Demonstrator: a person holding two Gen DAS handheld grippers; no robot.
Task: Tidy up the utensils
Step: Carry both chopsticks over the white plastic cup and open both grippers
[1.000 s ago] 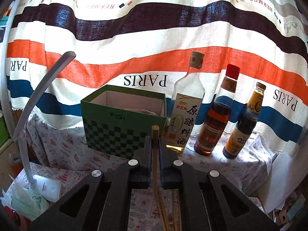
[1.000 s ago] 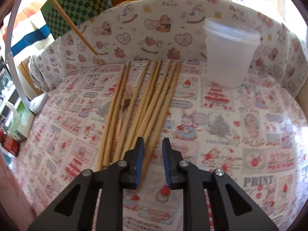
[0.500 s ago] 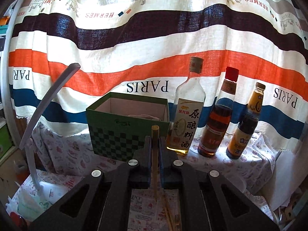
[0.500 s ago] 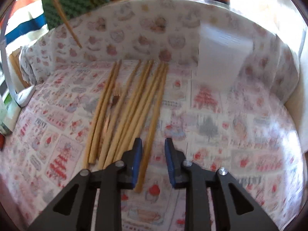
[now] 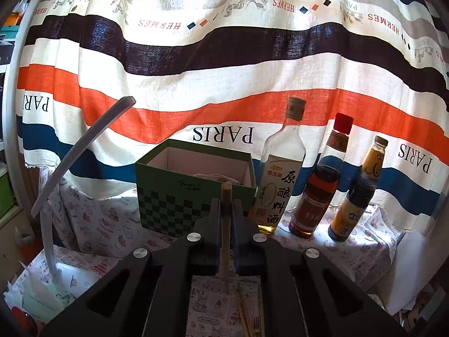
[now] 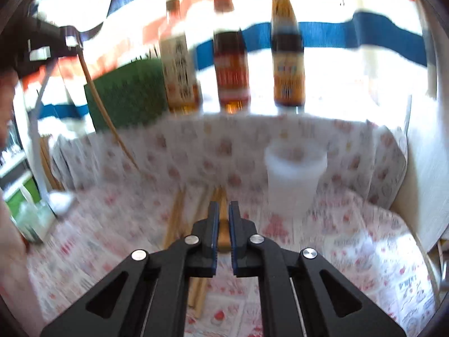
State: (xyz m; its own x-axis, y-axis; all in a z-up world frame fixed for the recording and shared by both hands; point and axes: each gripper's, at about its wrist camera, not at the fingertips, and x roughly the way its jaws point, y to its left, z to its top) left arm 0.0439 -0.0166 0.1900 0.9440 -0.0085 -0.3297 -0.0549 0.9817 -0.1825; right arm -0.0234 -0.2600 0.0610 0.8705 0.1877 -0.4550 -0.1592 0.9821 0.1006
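Note:
My left gripper (image 5: 225, 205) is shut on a wooden chopstick (image 5: 225, 224) and holds it upright, high above the table. The same chopstick shows at the left of the right wrist view (image 6: 103, 106). My right gripper (image 6: 221, 210) is shut on a chopstick (image 6: 223, 233) taken from the row of chopsticks (image 6: 175, 216) lying on the patterned cloth. A white plastic cup (image 6: 294, 177) stands to the right of the row. More chopsticks and a small fork (image 5: 254, 323) lie below the left gripper. The right wrist view is blurred.
A green checkered box (image 5: 193, 191), open on top, stands at the back on a raised ledge. Three bottles (image 5: 280, 179) stand to its right. A grey desk lamp (image 5: 64, 168) rises at the left. A striped cloth (image 5: 224, 70) hangs behind.
My right gripper has shut on a chopstick and tilted up from the table toward the bottles. My left gripper has risen a little with its chopstick.

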